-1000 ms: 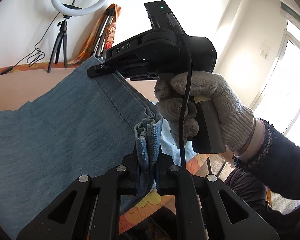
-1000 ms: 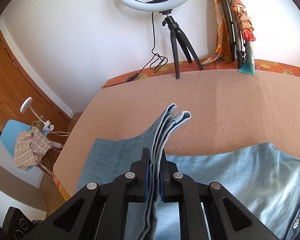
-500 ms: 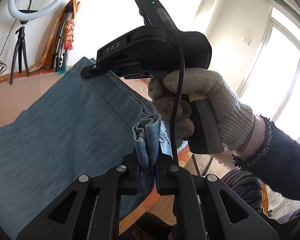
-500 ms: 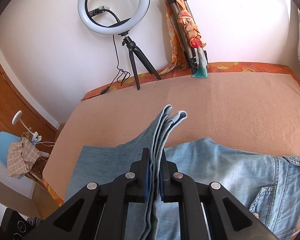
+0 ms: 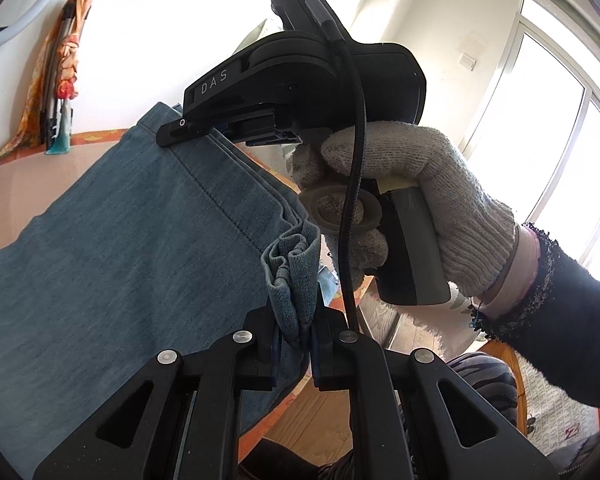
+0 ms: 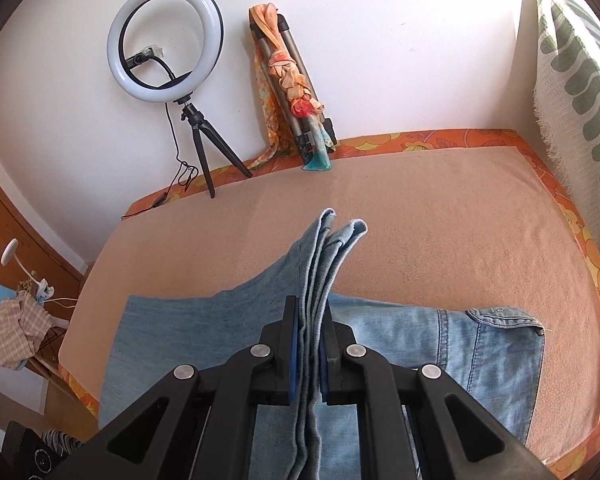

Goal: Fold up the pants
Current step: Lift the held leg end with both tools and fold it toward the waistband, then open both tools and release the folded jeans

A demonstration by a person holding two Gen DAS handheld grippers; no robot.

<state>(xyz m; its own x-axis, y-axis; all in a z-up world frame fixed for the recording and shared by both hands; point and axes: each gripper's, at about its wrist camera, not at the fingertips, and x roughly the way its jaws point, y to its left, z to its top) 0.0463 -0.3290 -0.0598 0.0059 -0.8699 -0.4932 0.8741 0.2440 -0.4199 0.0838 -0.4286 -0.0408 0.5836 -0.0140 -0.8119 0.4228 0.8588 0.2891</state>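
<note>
Over the bed: pants (image 6: 480, 356), hem end lifted, waistband flat on blanket (image 6: 440, 216).
Left gripper (image 5: 296, 332): clamped on bunched hem.
Right gripper (image 6: 310, 352): clamped on layered hem.
Technique: keep both hems level and taut; lower onto waistband, edges aligned.

You're working over a peach-covered bed (image 6: 440, 216) with an orange floral border, set against a white wall (image 6: 400, 40). A ring light (image 6: 165, 42) and a folded tripod (image 6: 300, 92) stand at its far edge. Bright daylight floods through the window (image 5: 556, 132) on your right.
</note>
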